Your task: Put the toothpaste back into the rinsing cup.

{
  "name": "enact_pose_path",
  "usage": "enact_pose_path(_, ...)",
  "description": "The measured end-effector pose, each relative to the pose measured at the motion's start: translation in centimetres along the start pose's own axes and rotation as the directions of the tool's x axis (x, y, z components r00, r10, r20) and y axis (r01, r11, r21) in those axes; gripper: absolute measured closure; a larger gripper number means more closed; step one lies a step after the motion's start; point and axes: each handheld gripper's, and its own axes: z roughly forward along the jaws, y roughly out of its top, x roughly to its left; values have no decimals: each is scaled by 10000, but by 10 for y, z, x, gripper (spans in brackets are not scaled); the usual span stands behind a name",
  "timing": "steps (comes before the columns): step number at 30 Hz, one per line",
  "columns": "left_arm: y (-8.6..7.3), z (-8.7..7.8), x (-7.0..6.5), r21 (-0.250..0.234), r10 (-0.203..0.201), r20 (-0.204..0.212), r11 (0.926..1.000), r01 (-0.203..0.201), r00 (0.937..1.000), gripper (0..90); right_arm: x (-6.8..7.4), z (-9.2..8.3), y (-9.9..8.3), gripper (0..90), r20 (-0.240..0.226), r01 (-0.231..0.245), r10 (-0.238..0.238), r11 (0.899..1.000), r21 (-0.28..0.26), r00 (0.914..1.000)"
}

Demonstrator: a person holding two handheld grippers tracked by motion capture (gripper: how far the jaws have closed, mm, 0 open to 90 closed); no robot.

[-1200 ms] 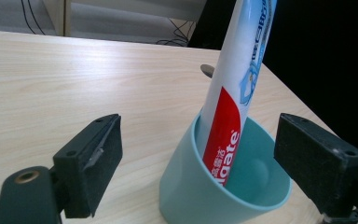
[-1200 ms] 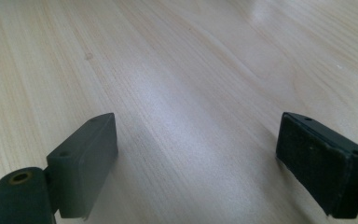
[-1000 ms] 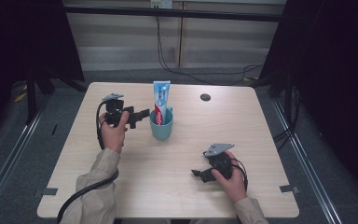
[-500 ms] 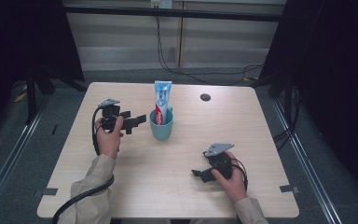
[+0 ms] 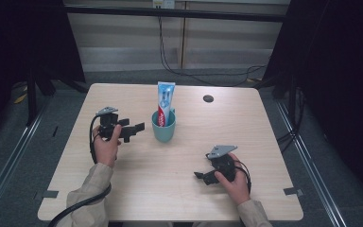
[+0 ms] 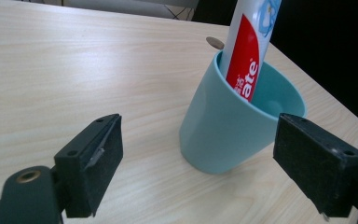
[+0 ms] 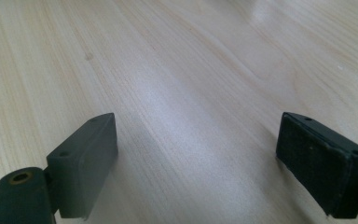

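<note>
The left tongs [image 5: 133, 131] stand spread just beside the teal cup [image 5: 163, 127] with the toothpaste tube [image 5: 165, 101]; the right tongs [image 5: 200, 176] are spread over the desk [image 5: 170, 189].

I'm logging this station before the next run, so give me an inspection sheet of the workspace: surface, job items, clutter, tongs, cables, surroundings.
Surface: light wood table, bare apart from the items below.
Job's things: teal cup upright near the middle; toothpaste tube standing in it, leaning on the rim.
Clutter: small dark round disc toward the far edge; what it is cannot be told.
Grippers: left tongs open, pointing at the cup, not touching it; right tongs open, low over bare wood.
Cables: a black cable trails from the left tongs off the near edge; more cables on the floor beyond the table.
Surroundings: dark curtains at both sides, pale wall panels behind.
</note>
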Motion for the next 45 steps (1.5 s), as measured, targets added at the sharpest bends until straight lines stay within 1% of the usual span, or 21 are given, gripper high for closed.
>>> enact_pose_path(2,-3,-1,1,12,13,-43,10000,-13,10000,156,0,0,0,122,-1,6,-6,10000,1,10000)
enact_pose_path(3,-5,-2,2,85,88,-66,9999,-88,9999,157,0,0,0,122,-2,6,-6,10000,0,10000)
enact_pose_path(9,-13,-6,5,80,71,-103,9999,-70,9999,156,0,0,0,122,-10,4,-4,10000,9,10000)
enact_pose_path(10,-15,-7,6,102,157,-103,9998,-156,9998,157,0,0,0,122,-4,-3,3,10000,5,10000)
enact_pose_path(13,-19,-8,7,180,190,-123,9997,-188,9997,156,0,0,0,122,-6,-11,11,10000,7,10000)
enact_pose_path(17,-25,-10,8,236,158,-75,9996,-156,9998,157,0,0,0,122,-6,0,0,10000,4,10000)
enact_pose_path(18,-27,-10,8,226,82,-50,9997,-81,10000,156,0,0,0,122,-6,-12,12,10000,7,10000)
enact_pose_path(20,-30,-12,10,259,148,-47,9996,-147,9999,157,0,0,0,122,-7,-9,9,10000,6,10000)
enact_pose_path(24,-36,-13,12,342,91,-99,9994,-88,9999,157,0,0,0,122,-8,-7,7,10000,7,10000)
enact_pose_path(33,-49,-14,13,538,179,-100,9984,-173,9998,157,0,0,0,122,-8,-2,2,10000,6,10000)
enact_pose_path(35,-51,-15,13,589,310,-162,9978,-300,9994,157,0,0,0,122,-8,-4,4,10000,6,10000)
enact_pose_path(37,-53,-15,13,652,319,-118,9974,-310,9994,158,0,0,0,122,-9,-6,6,10000,7,10000)
enact_pose_path(38,-54,-15,13,676,409,-194,9969,-395,9990,157,0,0,0,122,-9,-4,4,10000,6,10000)
enact_pose_path(41,-57,-15,12,890,682,-330,9939,-650,9971,157,0,0,0,122,-9,-4,4,10000,8,10000)
enact_pose_path(42,-58,-15,11,1018,836,-384,9916,-793,9958,158,0,0,0,122,-10,-6,6,10000,7,10000)
enact_pose_path(45,-61,-15,11,1154,959,-435,9892,-904,9944,157,0,0,0,122,-8,-4,4,10000,5,10000)
